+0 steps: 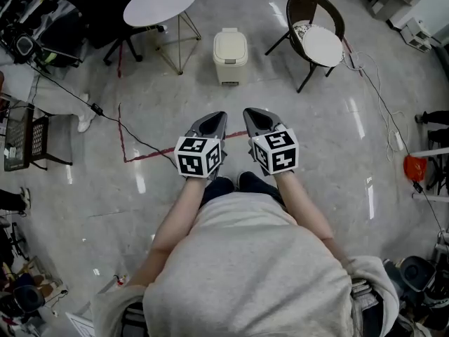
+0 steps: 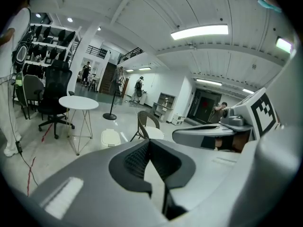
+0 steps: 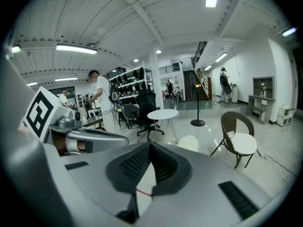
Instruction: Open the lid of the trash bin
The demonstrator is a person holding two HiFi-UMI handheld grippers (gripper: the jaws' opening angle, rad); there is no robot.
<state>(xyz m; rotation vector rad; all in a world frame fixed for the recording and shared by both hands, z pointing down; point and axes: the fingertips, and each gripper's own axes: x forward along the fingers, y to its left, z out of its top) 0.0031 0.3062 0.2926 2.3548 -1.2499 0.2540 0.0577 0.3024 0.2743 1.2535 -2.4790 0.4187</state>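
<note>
In the head view, the left hand-held gripper (image 1: 217, 118) and right hand-held gripper (image 1: 251, 114) were side by side, and the trash bin (image 1: 230, 55) stood on the floor well ahead of both, its lid down. In the left gripper view, the jaws met at their tips with nothing between them, and the bin sat ahead, slightly left. In the right gripper view, the jaws were likewise together and empty, and the bin sat ahead, slightly right.
</note>
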